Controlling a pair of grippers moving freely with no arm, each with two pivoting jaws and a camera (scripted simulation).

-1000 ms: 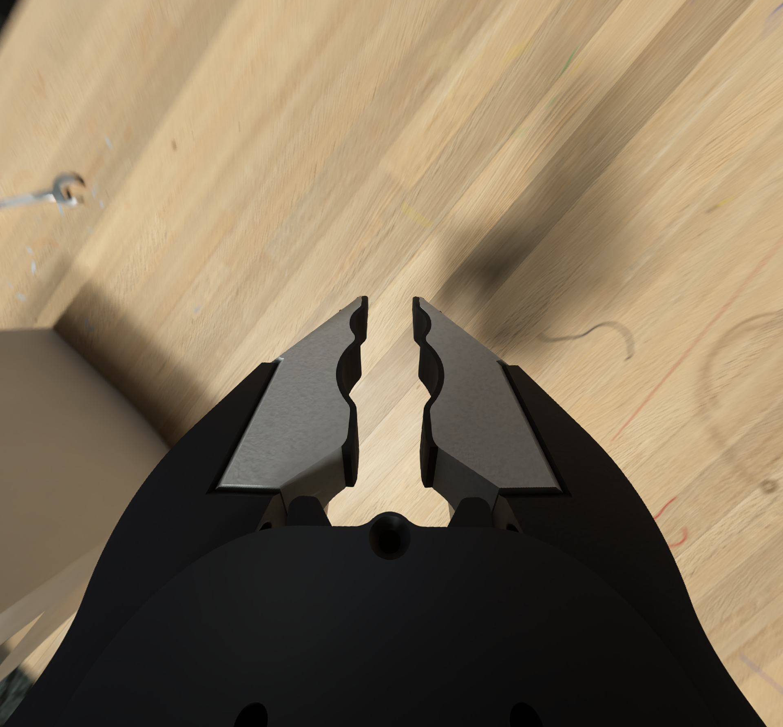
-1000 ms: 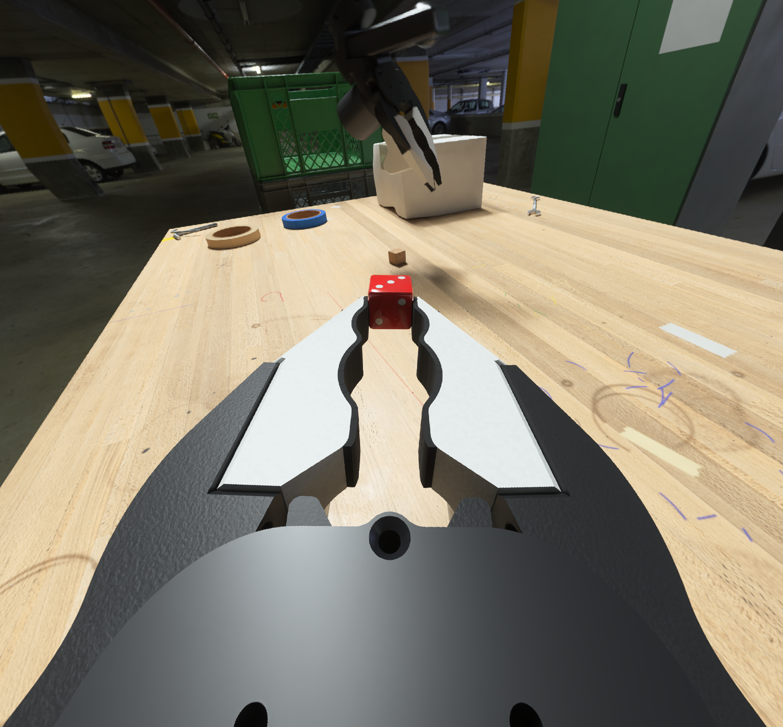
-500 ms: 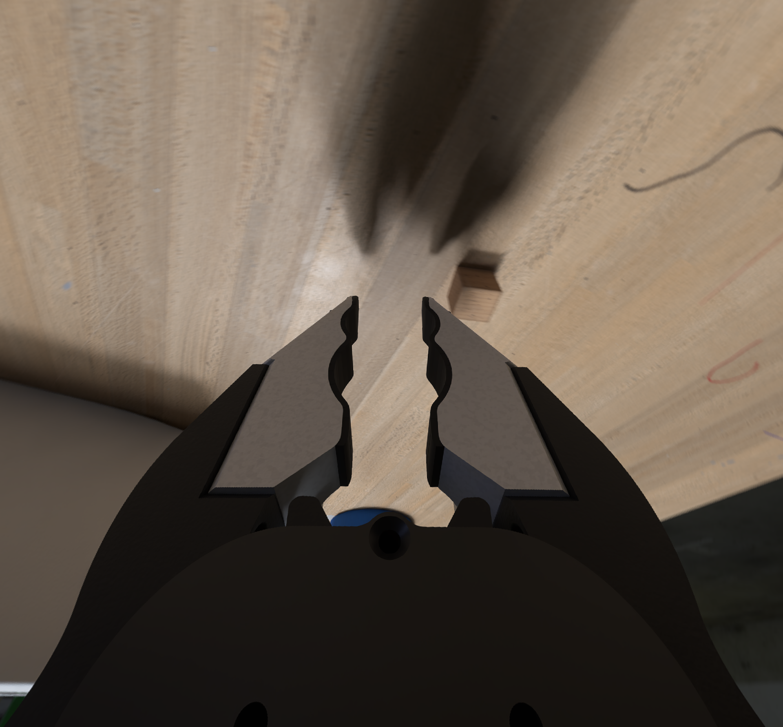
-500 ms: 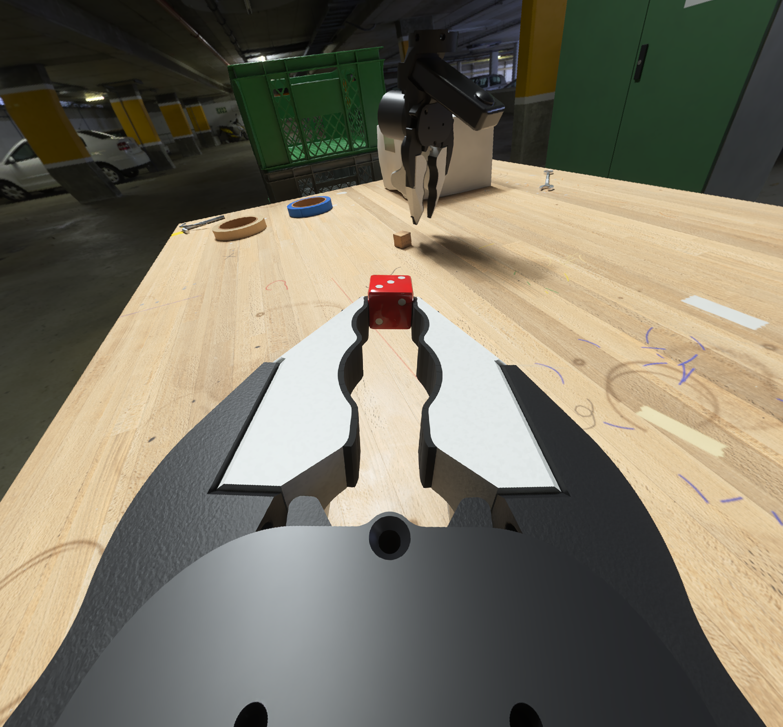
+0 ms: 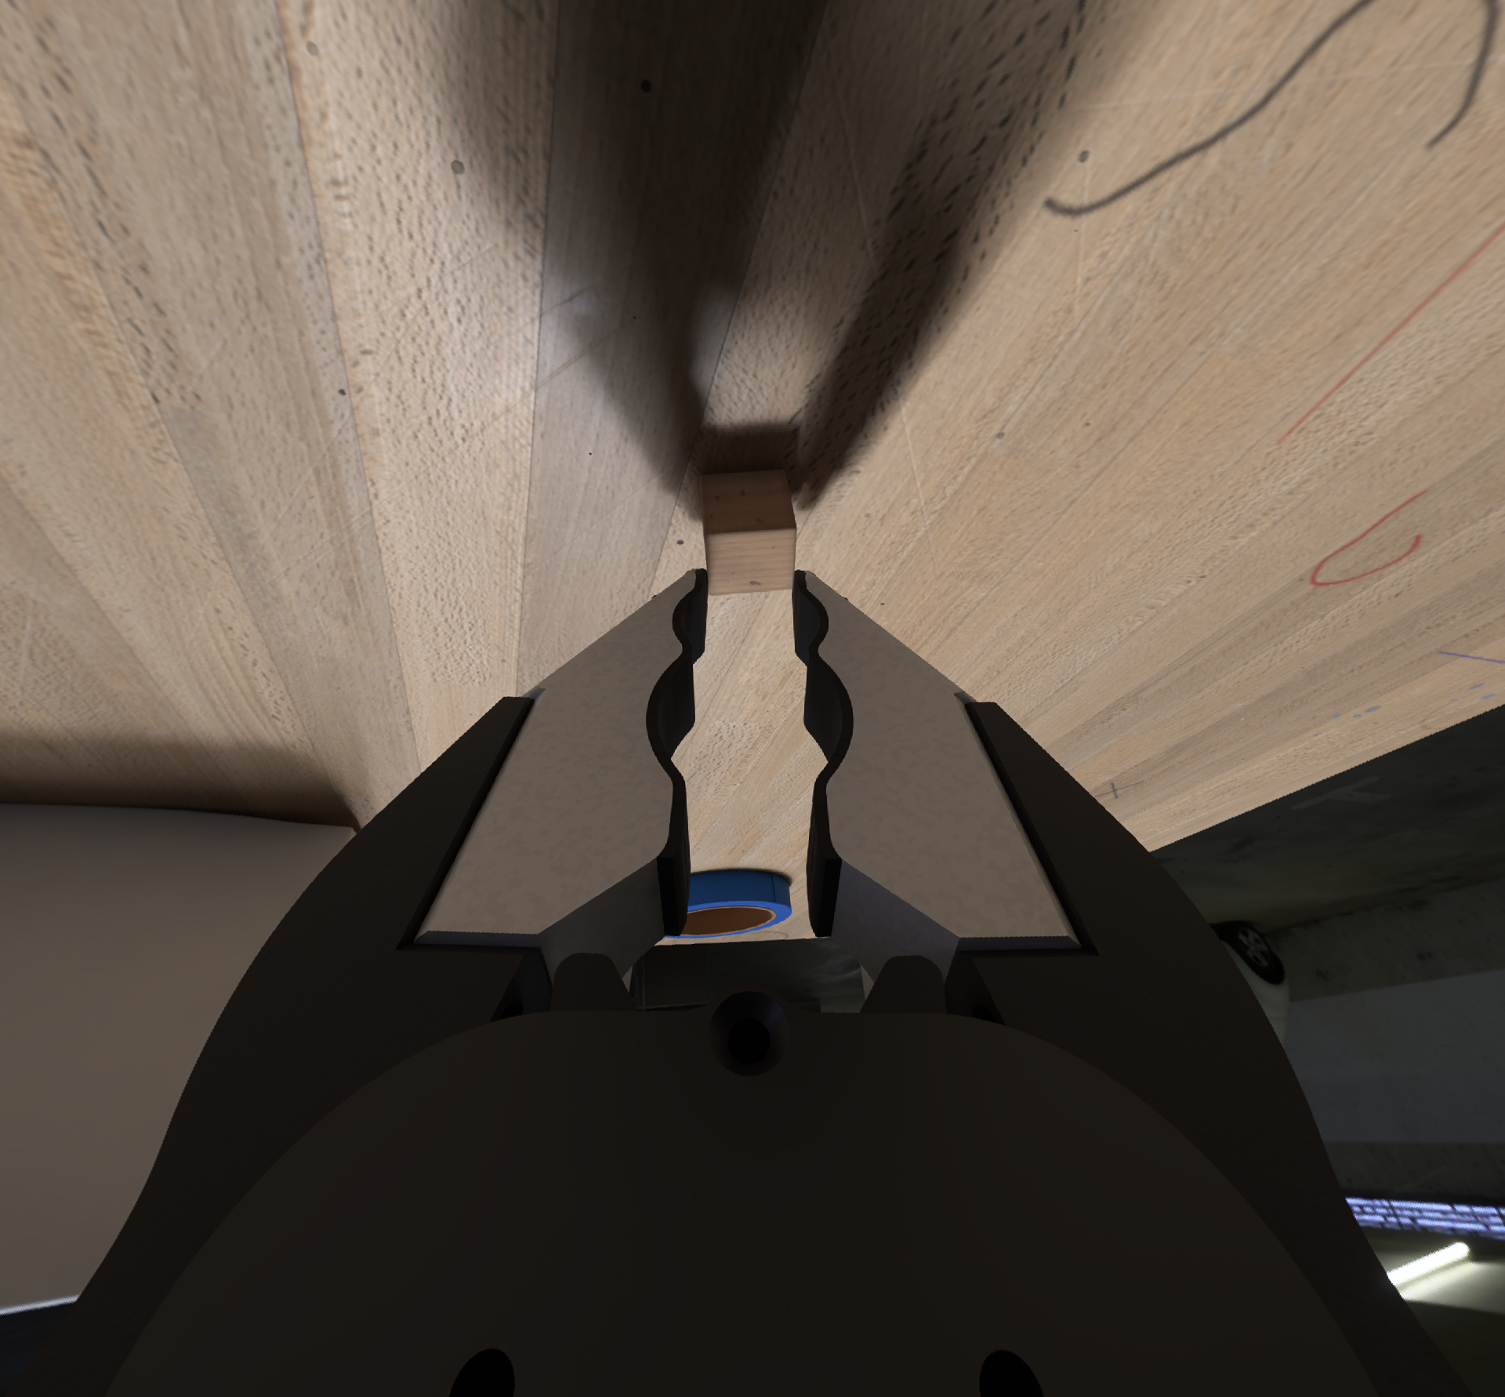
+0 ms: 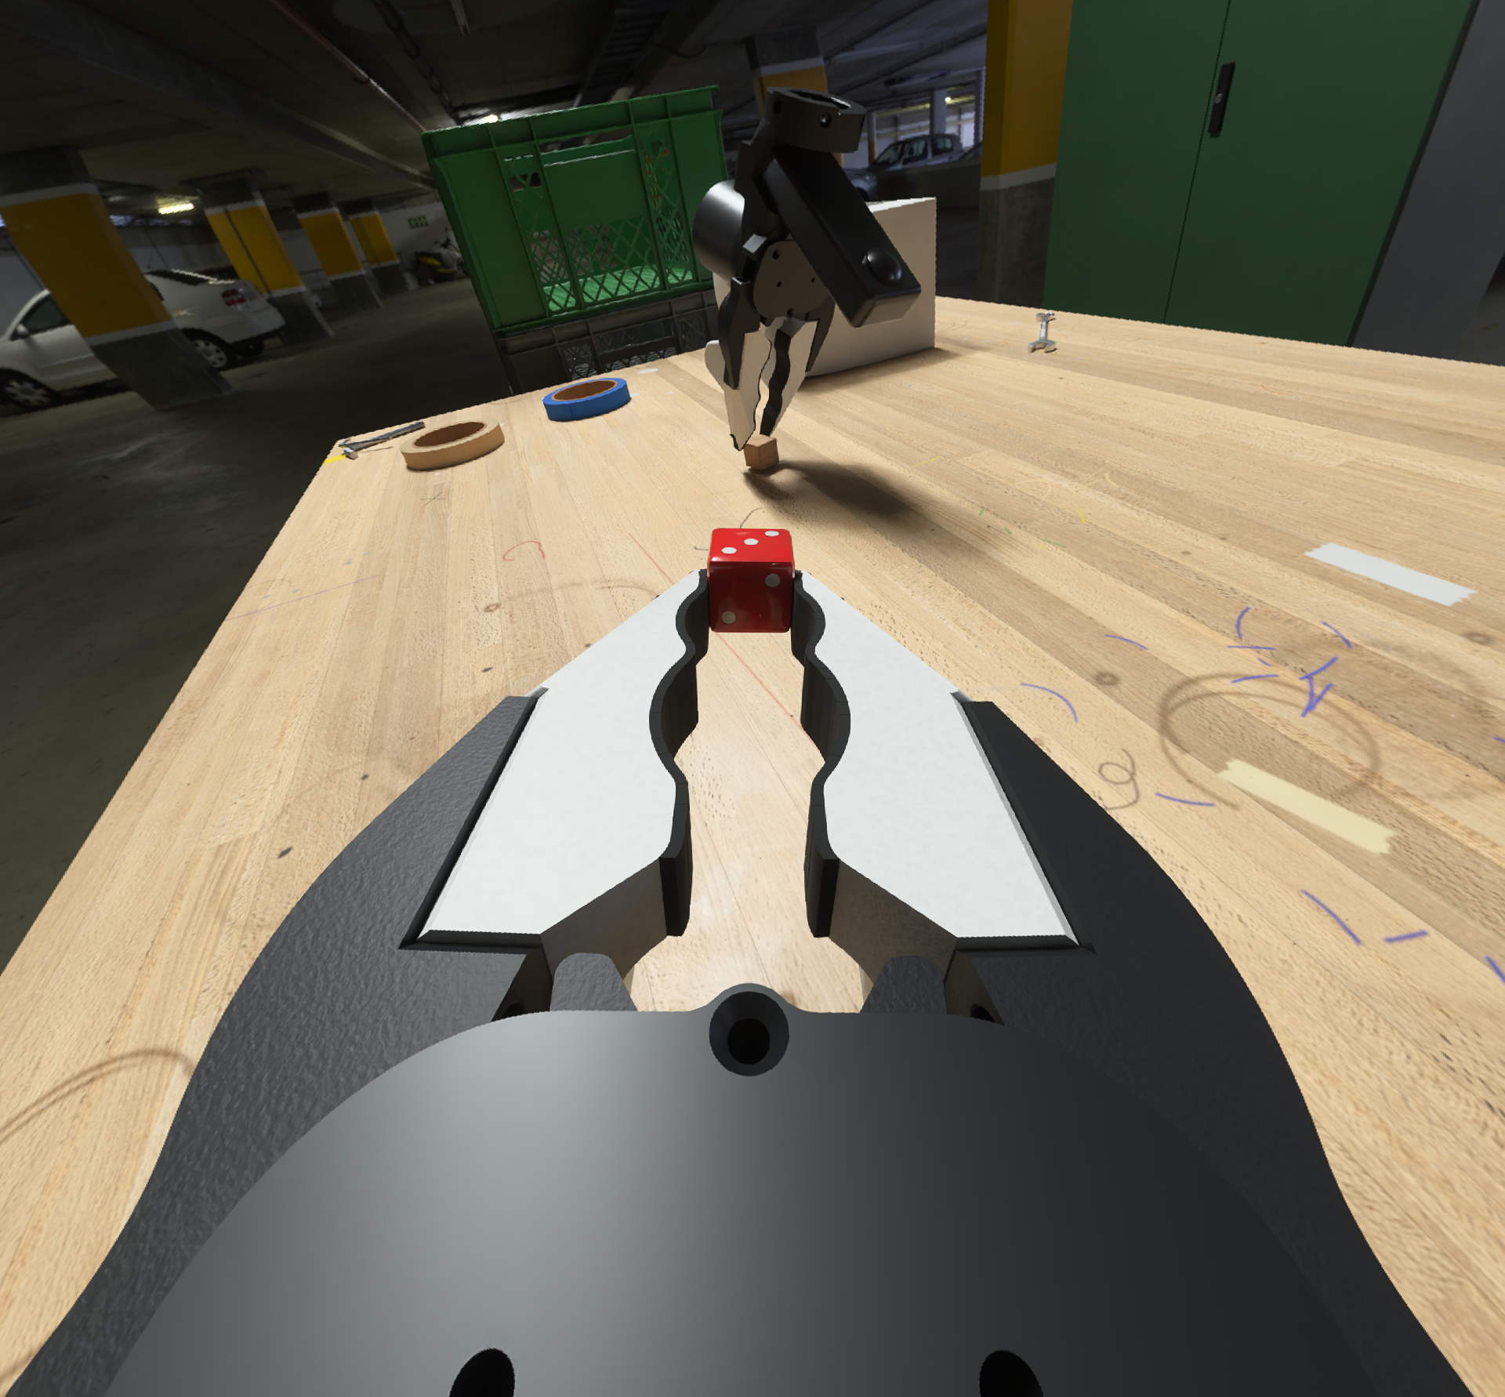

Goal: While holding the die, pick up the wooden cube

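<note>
Wooden cube (image 5: 748,535), resting on the workbench (image 5: 326,299), is framed by the parted tips of the left gripper (image 5: 748,582), aligned for grasping; die (image 6: 749,580) is clamped in right gripper (image 6: 749,599).

1. The blue tape roll (image 5: 737,902) shows only between the fingers of the left gripper (image 5: 748,584); its sides are hidden.
2. The white block (image 6: 888,291) is partly hidden behind this gripper.
3. The small metal tool (image 6: 1042,332) is too small to identify.
</note>
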